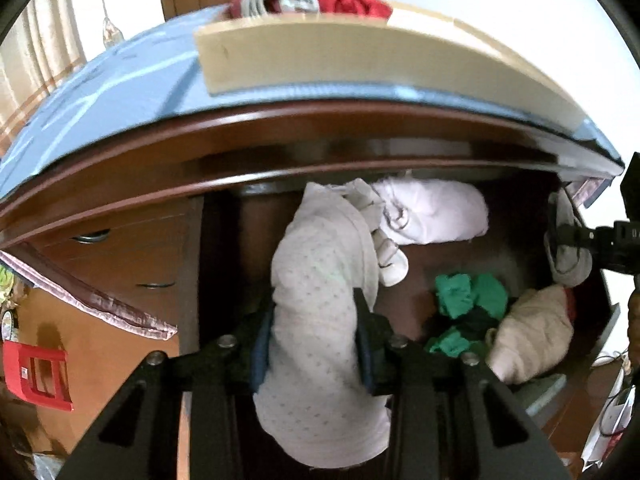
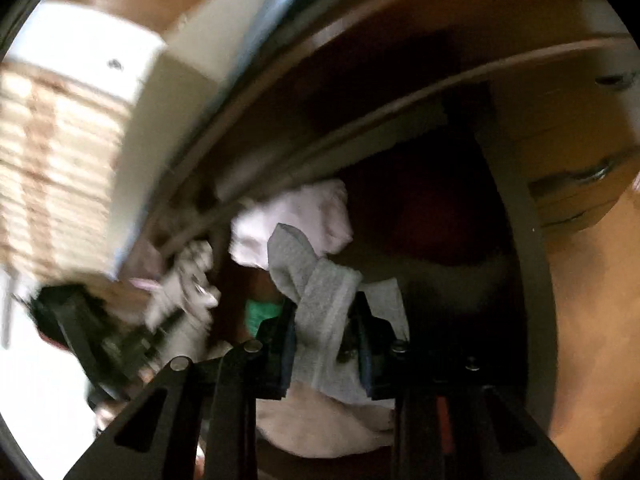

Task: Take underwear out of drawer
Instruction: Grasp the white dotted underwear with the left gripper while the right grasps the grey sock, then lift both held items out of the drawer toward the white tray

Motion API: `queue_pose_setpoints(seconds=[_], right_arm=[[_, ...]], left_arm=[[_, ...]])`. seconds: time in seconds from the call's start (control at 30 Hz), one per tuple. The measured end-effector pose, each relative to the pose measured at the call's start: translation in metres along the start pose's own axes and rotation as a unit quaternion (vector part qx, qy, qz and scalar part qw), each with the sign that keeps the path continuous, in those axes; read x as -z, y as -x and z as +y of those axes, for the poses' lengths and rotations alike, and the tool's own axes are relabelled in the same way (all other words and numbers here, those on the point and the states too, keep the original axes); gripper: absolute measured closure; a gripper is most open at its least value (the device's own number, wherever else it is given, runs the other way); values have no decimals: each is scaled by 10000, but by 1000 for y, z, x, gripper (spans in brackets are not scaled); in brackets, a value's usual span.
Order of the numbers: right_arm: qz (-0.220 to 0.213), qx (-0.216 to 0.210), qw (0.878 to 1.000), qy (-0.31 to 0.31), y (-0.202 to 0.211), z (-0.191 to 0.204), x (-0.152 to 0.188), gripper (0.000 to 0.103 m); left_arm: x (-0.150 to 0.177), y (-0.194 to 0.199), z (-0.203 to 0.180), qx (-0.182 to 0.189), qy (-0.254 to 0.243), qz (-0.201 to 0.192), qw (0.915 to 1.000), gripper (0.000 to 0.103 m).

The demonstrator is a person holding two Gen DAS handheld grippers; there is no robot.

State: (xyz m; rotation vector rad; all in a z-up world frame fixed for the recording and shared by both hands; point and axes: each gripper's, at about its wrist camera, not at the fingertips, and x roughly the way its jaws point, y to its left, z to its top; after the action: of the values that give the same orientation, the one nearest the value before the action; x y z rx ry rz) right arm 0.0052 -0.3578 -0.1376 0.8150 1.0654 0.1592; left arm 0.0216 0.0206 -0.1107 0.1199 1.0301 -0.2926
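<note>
**A:** Where does each piece sit for you?

**B:** Your left gripper (image 1: 316, 344) is pinched on the dotted white underwear (image 1: 320, 300), which hangs bunched between the pads over the front edge of the drawer (image 1: 416, 264), trailing toward its back. Your right gripper (image 2: 324, 340) is clamped on the grey underwear (image 2: 320, 308), held over the drawer's right side; that view is blurred, so I can't tell how much cloth is caught.

**A:** How will they handle?

**B:** I'd judge them light, limp and not at all fragile. They won't slip from the pads, but they stretch and drape, so a loose tail can drag on the rim or catch a neighbour.

**A:** What neighbours?

**B:** The pale pink garment (image 1: 436, 212) at the back edge, the green cloth (image 1: 468, 292) and the beige bundle (image 1: 532, 332) toward the right front corner.

**A:** Where should you take hold?

**B:** Mid-bundle, where the cloth is thickest, as your left does; a hem alone could pull out thin
</note>
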Motion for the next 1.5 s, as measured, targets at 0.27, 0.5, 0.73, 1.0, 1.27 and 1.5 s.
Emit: queue_pose_setpoints(seconds=[0.27, 0.5, 0.73, 1.0, 1.27, 1.5], right_arm=[[-524, -245, 9983, 60, -24, 71, 26, 75], [-858, -475, 9938, 524, 5, 122, 36, 75], [-1217, -659, 9864, 892, 32, 160, 27, 74], [-1501, -702, 9812, 986, 42, 188, 5, 74], [-1890, -593, 9753, 978, 47, 209, -24, 74], [-2171, -421, 9715, 853, 41, 217, -55, 74]], left_arm=[[7, 38, -12, 253, -215, -480, 9983, 69], [15, 74, -17, 422, -408, -809, 9950, 69], [1, 115, -24, 630, -483, -1318, 9881, 69], [-35, 128, -29, 575, -301, -1791, 9817, 69], [-69, 124, -40, 594, -184, -2116, 9754, 69], [-103, 120, -45, 438, -66, -2436, 9689, 69]])
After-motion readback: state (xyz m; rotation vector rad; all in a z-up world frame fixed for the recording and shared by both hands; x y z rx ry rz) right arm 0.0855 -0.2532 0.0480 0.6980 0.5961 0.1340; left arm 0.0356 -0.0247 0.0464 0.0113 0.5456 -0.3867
